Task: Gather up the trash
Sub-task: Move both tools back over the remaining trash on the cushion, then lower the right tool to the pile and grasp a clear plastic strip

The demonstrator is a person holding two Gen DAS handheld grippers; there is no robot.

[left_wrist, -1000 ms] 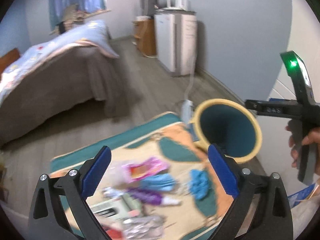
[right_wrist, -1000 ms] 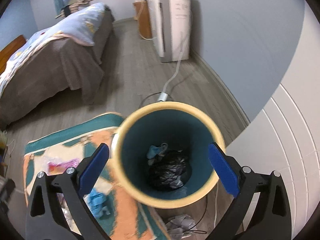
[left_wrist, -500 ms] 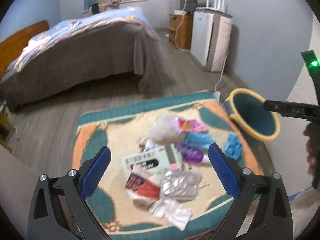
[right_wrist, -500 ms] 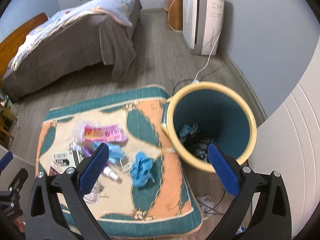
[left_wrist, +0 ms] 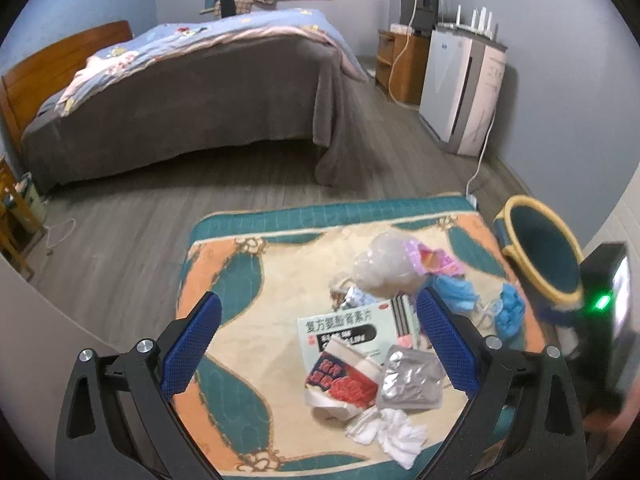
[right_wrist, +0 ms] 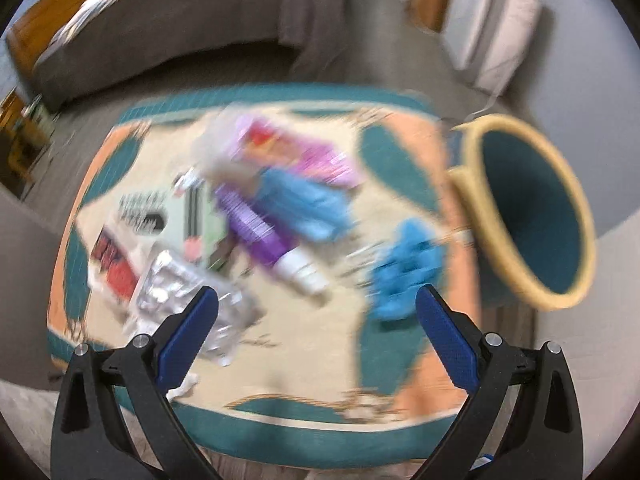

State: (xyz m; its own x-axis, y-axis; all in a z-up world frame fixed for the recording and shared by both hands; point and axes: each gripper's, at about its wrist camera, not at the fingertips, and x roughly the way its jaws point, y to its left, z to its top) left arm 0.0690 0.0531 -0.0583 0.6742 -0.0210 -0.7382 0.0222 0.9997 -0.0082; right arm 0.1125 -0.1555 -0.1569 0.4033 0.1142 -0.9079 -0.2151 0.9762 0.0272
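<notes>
Trash lies in a heap on a patterned mat (left_wrist: pixel 248 280) (right_wrist: pixel 320 352): a green medicine box (left_wrist: pixel 340 330), a red wrapper (left_wrist: pixel 340 384), a silver blister pack (left_wrist: pixel 412 380) (right_wrist: pixel 176 288), white tissue (left_wrist: pixel 388 432), a clear bag (left_wrist: pixel 384 268), a pink packet (left_wrist: pixel 432 258), a blue mask (left_wrist: pixel 456 292) (right_wrist: pixel 308 200), a blue glove (left_wrist: pixel 510 308) (right_wrist: pixel 404 268) and a purple tube (right_wrist: pixel 260 232). A teal bin with a yellow rim (left_wrist: pixel 540 248) (right_wrist: pixel 532 208) stands at the mat's right edge. My left gripper (left_wrist: pixel 316 344) hangs open above the heap. My right gripper (right_wrist: pixel 316 340) is open over the mat's near edge; its view is blurred.
A bed with a brown cover (left_wrist: pixel 180 96) fills the back left. A white appliance (left_wrist: pixel 464 84) with a cord stands against the right wall beside a wooden cabinet (left_wrist: pixel 404 64). Grey plank floor (left_wrist: pixel 120 232) lies between the bed and the mat.
Both grippers have swung left, away from the bin and toward the heap. The right view has dropped closer to the mat and is now smeared by motion. Both stay open and empty.
</notes>
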